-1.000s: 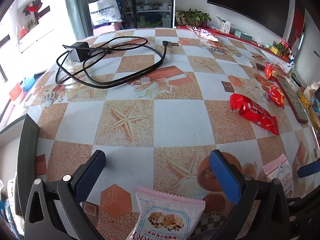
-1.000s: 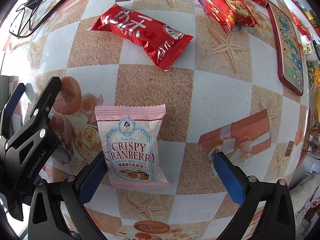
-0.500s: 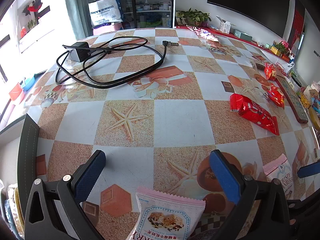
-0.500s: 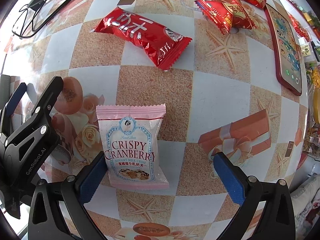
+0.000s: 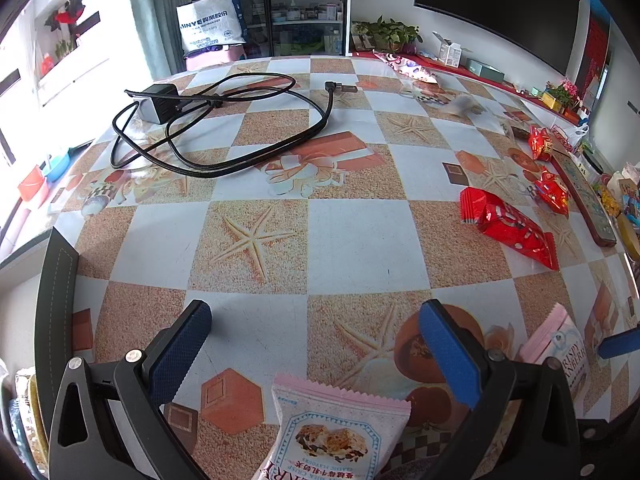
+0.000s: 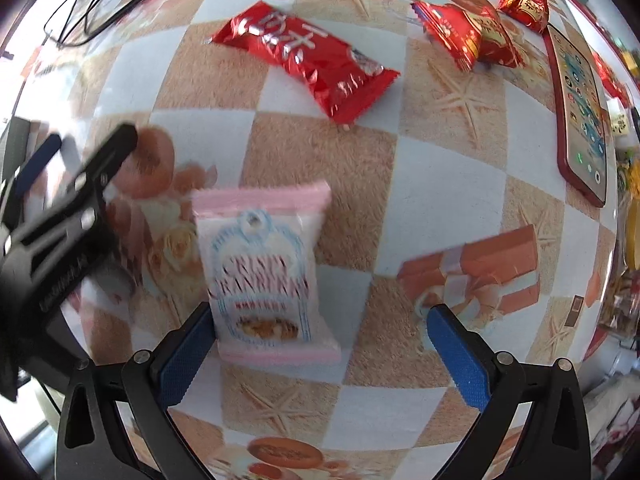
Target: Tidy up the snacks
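A pink "Crispy Cranberry" packet (image 6: 268, 276) lies flat on the patterned table (image 6: 440, 184). My right gripper (image 6: 322, 356) is open above it, and the packet's lower edge lies beside the left finger (image 6: 184, 356). A second pink packet (image 5: 336, 432) lies between the wide-open fingers of my left gripper (image 5: 314, 354), near their base, with neither pad touching it. The first pink packet (image 5: 560, 348) also shows at the right of the left wrist view. A long red packet (image 6: 308, 60) and two small red packets (image 6: 468, 34) lie farther out.
A phone in a red case (image 6: 580, 108) lies at the table's right edge. A black charger with a coiled cable (image 5: 216, 128) sits at the far left of the table (image 5: 360, 232). The left gripper's body (image 6: 68, 232) is close on the left in the right wrist view.
The right wrist view is now motion-blurred and the scene has shifted slightly in it. The left wrist view is unchanged.
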A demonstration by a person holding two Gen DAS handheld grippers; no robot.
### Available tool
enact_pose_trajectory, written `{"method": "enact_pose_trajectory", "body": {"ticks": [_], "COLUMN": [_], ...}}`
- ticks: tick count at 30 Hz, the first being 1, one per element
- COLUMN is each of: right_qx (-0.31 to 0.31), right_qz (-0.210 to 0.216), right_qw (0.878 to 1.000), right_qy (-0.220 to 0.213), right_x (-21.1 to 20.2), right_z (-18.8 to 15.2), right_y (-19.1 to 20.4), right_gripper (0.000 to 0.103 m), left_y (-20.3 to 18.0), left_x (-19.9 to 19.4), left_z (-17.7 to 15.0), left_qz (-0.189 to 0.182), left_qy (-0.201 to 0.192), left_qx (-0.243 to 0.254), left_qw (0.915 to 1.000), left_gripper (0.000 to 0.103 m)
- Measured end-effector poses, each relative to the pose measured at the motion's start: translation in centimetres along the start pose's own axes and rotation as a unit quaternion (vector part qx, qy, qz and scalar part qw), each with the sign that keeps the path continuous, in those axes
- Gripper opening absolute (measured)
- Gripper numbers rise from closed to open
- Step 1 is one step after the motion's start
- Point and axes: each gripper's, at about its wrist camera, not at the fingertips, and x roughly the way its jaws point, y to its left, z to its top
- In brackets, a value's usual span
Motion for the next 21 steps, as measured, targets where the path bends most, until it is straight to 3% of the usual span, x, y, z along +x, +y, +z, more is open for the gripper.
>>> {"method": "enact_pose_trajectory", "body": {"ticks": [8, 21], "right_qx": [-0.013, -0.009], "right_qz": [-0.001, -0.001], "right_qw": [0.999, 0.999], "right_qy": [-0.034, -0.046], "right_x": [-0.3, -0.3], "right_z": [-1.4, -1.4], "right_y": [0.2, 0.0], "right_gripper": [0.103, 0.103], "left_y": [0.0, 0.0], "left_x": [0.1, 0.0], "left_z": [0.0, 0.0], "left_qz": [0.000, 0.001], "left_qy": [0.000, 0.001], "left_qx": [0.000, 0.000], "left_qw": [1.0000, 1.0000], "left_gripper": [0.103, 0.103]}}
